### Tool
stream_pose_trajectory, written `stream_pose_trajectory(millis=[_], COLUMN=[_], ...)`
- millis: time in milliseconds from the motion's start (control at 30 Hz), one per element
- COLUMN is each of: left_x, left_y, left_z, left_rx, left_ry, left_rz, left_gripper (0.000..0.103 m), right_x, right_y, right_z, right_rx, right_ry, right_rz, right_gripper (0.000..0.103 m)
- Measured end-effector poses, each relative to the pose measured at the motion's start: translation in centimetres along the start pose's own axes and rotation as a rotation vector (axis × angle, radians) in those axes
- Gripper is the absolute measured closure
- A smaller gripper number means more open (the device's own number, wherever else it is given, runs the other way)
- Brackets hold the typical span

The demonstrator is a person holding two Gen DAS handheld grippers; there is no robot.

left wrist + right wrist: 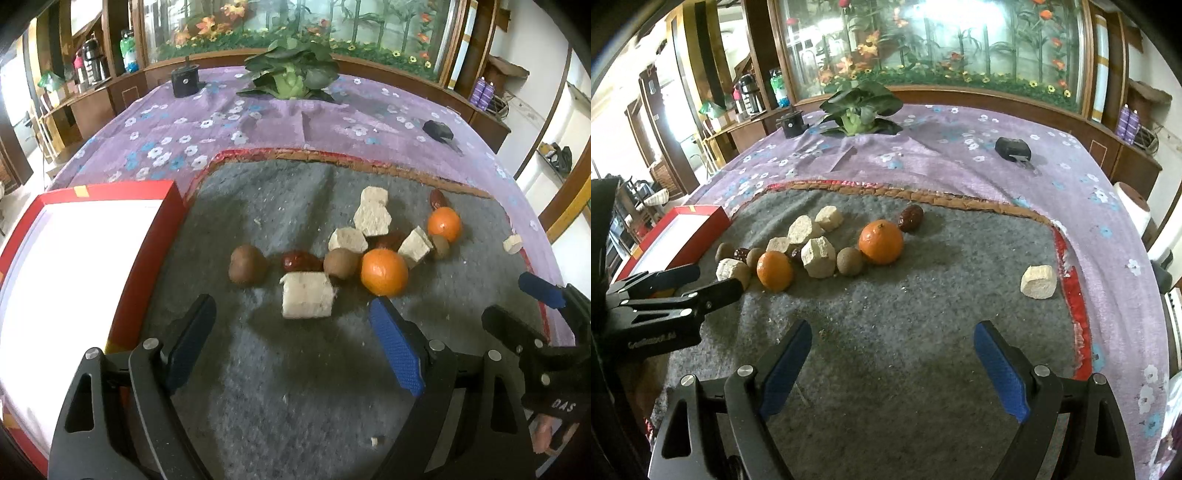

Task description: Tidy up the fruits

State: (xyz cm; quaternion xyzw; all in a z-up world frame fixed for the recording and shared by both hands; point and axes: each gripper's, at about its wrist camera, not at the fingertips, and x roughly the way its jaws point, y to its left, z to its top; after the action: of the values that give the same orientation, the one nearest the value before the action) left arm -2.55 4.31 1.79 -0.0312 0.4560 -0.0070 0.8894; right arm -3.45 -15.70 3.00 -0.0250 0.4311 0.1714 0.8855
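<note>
On the grey felt mat lie two oranges, brown kiwis, dark red dates and several pale crumbly blocks. My left gripper hangs open just short of the nearest block and touches nothing. My right gripper is open over bare mat, with one orange and a kiwi ahead of it. A lone block lies off to its right. Each gripper shows in the other's view.
A red box with a white inside stands at the mat's left edge. A purple flowered tablecloth carries a potted plant, a black cup and a small black object at the back.
</note>
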Motion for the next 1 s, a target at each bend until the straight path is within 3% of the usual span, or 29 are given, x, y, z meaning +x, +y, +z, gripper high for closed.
stream_pose_trajectory(millis=[133, 200, 267, 333, 400, 600, 1000], left_x=[0.7, 1.2, 1.5, 1.3, 0.9, -0.9, -3.2], left_y=[-0.4, -0.5, -0.5, -0.3, 0.0, -0.2, 1.6], left_z=[0.3, 0.3, 0.2, 0.2, 0.1, -0.4, -0.6], left_rx=[0.023, 0.038, 0.037, 0.034, 0.022, 0.041, 0.01], left_ry=[0.013, 0.017, 0.03, 0.02, 0.015, -0.014, -0.041], left_rz=[0.004, 0.01, 0.019, 0.02, -0.008, -0.009, -0.007], left_gripper=[0.031, 0.051, 0.063, 0.067, 0.074, 0.075, 0.075], right_x=[0.2, 0.4, 0.5, 0.6, 0.6, 1.0, 4.1], right_y=[0.0, 0.1, 0.4, 1.0, 1.6, 3.9, 7.5], right_z=[0.0, 0.0, -0.1, -0.1, 0.0, 0.7, 3.5], right_rx=[-0.001, -0.006, -0.02, -0.044, -0.064, -0.095, -0.21], right_ry=[0.008, 0.015, 0.023, 0.032, 0.032, 0.038, 0.048], right_rz=[0.025, 0.042, 0.057, 0.083, 0.103, 0.236, 0.228], right_gripper=[0.02, 0.025, 0.033, 0.04, 0.04, 0.043, 0.055])
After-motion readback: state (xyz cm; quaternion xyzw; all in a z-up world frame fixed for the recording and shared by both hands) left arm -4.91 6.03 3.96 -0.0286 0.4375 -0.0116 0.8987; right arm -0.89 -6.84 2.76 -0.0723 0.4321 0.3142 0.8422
